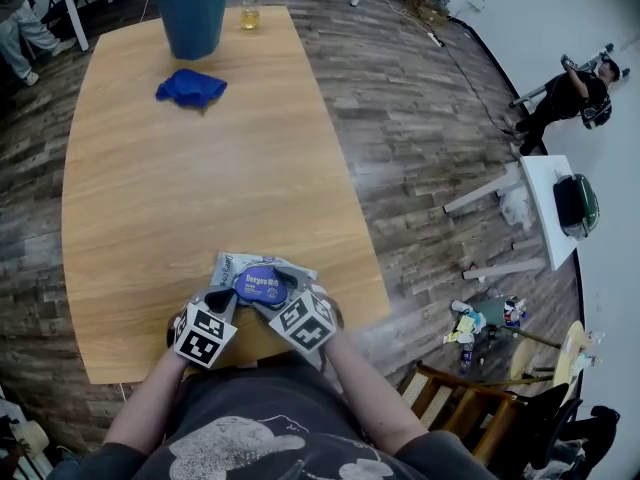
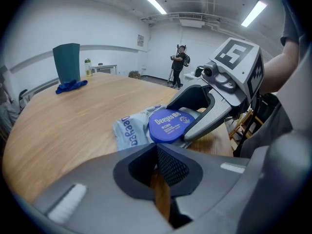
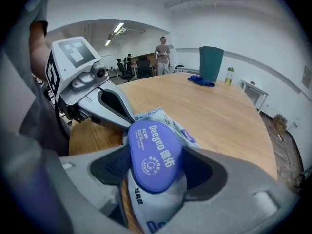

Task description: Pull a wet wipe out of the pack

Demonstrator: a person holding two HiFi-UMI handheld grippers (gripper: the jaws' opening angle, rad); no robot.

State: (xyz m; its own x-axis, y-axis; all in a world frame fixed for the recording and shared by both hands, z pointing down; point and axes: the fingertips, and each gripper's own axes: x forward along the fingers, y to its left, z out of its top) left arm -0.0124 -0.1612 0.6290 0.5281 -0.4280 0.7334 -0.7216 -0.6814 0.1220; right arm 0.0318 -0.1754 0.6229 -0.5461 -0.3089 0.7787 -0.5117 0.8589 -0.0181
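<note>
A grey-white wet wipe pack [image 1: 238, 266] with a round blue lid [image 1: 262, 286] lies on the wooden table [image 1: 180, 198] near its front edge. My right gripper [image 1: 274, 292] reaches in from the right. In the right gripper view its jaws [image 3: 155, 165] stand on either side of the blue lid [image 3: 155, 155] and press on it. The lid looks closed and no wipe shows. My left gripper [image 1: 222, 298] sits just left of the pack. Its jaws [image 2: 157, 149] are shut with only table wood behind them, short of the pack [image 2: 130, 130].
A teal bin [image 1: 193, 8], a crumpled blue cloth [image 1: 190, 88] and a small bottle [image 1: 250, 13] stand at the table's far end. The table's front edge runs just under my grippers. A wooden chair [image 1: 450, 393] and clutter stand on the floor to the right.
</note>
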